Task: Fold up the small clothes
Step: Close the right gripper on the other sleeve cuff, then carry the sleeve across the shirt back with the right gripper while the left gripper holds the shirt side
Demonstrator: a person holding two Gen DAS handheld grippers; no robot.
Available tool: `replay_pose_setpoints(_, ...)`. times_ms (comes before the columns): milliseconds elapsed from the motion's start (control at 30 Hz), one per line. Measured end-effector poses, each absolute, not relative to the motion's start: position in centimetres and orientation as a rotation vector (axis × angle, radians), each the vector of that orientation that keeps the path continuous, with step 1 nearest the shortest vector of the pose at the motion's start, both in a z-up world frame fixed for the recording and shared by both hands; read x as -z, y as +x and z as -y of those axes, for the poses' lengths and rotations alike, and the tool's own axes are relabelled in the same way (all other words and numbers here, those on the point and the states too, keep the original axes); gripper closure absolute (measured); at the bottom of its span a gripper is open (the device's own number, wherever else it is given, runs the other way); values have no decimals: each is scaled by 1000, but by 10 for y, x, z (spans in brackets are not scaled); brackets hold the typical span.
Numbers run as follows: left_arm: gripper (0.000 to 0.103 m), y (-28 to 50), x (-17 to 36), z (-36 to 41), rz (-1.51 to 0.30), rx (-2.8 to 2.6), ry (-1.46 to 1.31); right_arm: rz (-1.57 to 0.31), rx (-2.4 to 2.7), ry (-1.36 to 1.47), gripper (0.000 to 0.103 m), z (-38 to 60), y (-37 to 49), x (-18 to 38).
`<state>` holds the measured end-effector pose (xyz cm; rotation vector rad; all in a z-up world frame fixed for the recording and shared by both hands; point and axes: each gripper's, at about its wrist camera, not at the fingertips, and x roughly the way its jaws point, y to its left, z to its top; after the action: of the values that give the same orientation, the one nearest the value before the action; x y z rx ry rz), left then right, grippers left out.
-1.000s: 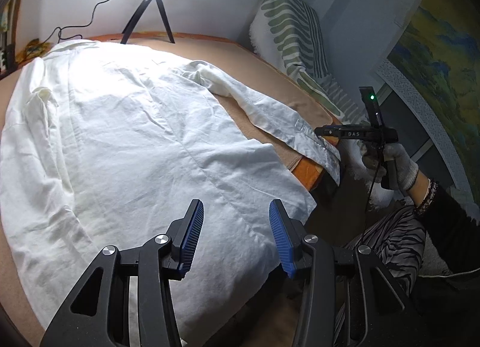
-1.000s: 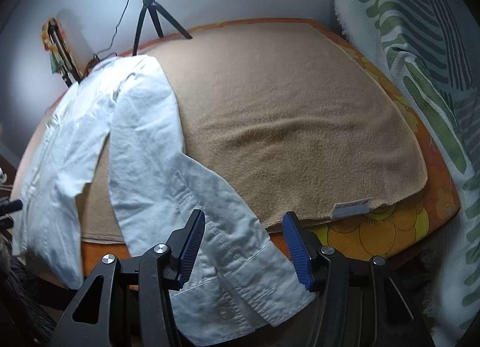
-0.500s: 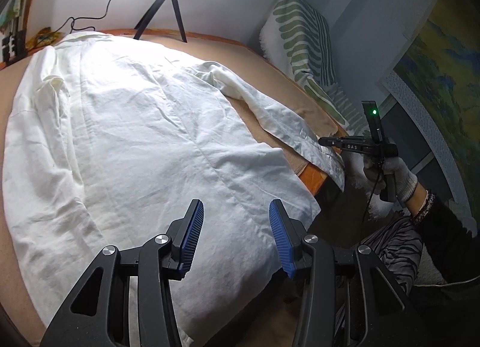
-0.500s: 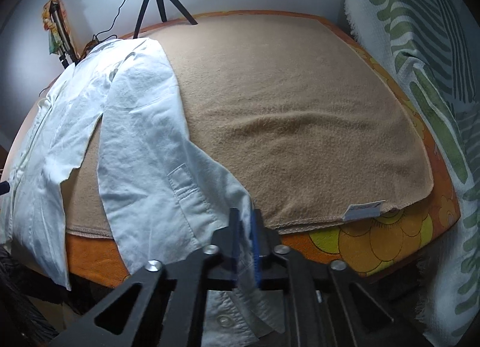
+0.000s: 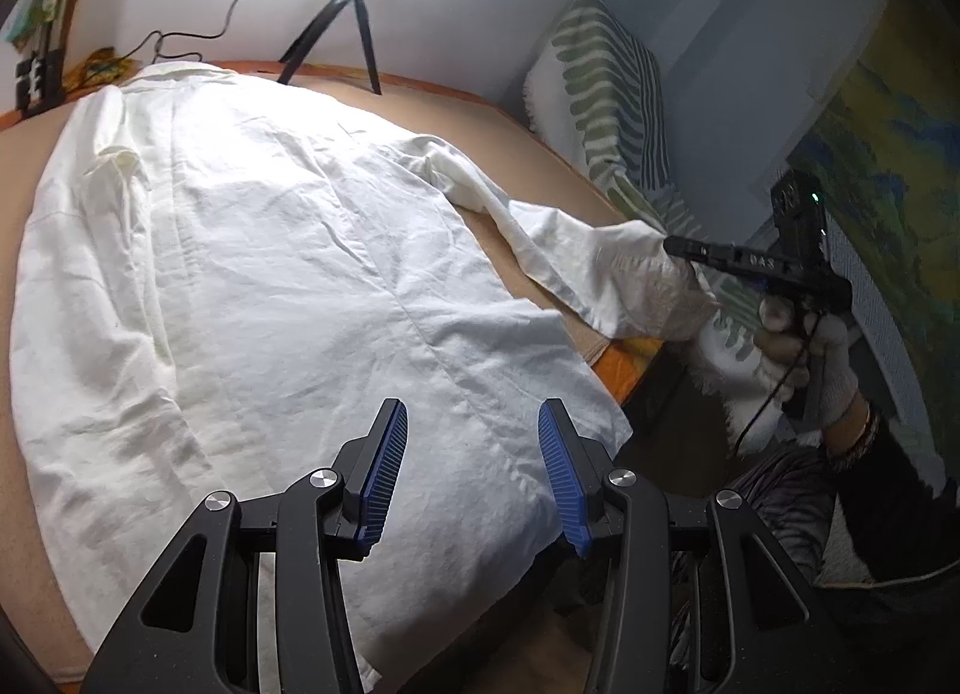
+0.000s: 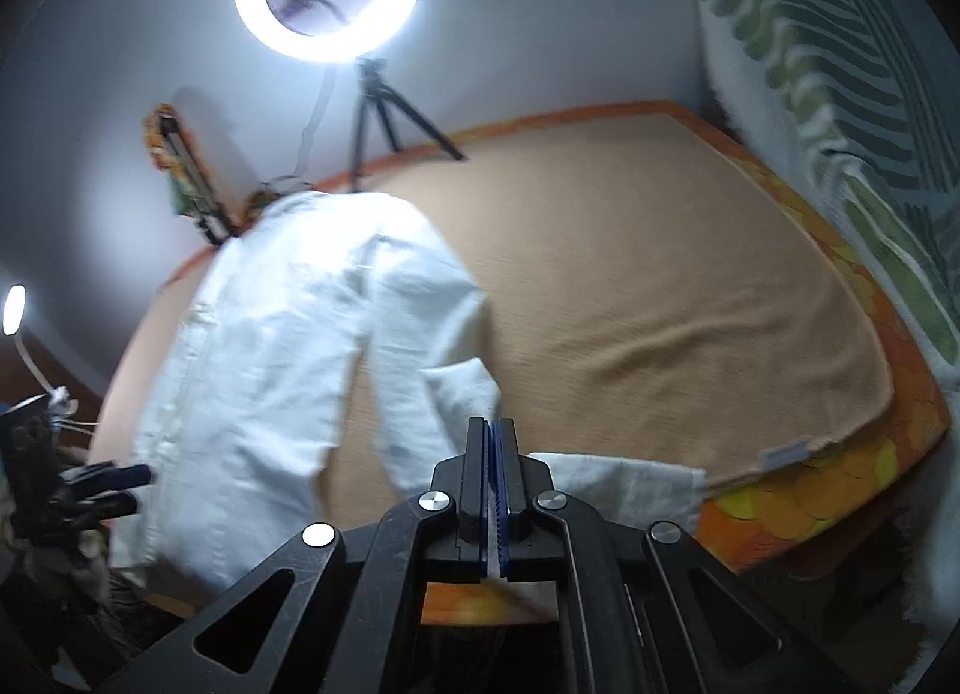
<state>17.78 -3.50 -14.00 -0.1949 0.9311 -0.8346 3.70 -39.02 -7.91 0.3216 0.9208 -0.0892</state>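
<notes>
Sleeve (image 6: 456, 394) pinched in right tool (image 6: 493, 442)

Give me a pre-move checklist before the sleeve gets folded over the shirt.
1. Right hand-held gripper shut on the sleeve cuff: ok.
2. Cuff lifted off the tan blanket: ok.
3. Left hand-held gripper open, holding nothing: ok.
4. White shirt body spread flat: ok, a few wrinkles.
5. Other sleeve already folded in: cannot tell.
6. Ring light tripod clear of the shirt: ok.
</notes>
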Motion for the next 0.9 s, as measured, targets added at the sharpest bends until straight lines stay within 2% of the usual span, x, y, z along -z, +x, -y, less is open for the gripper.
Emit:
replay_pose_setpoints(467,59,173,141,11,-920,783,-294,-1008,-284,216,103,236,65,105)
replay_pose_setpoints(567,59,167,149,19,-948,803,-283,-1054,-343,217,94,227,68,111)
replay_pose_setpoints(600,59,165,152,24,-960,813,-275,-1065,-353,214,84,227,68,111)
replay_pose_setpoints(633,59,162,156,29,-970,823,-264,-1070,-365,216,69,229,69,109)
replay_pose_setpoints(700,59,157,161,39,-986,838,-236,-1069,-399,216,66,233,71,103)
replay_pose_setpoints(800,52,151,167,59,-993,849,-172,-1056,-396,195,66,249,78,92)
replay_pose_setpoints(900,52,154,171,69,-1008,847,-187,-1049,-323,205,65,276,100,87)
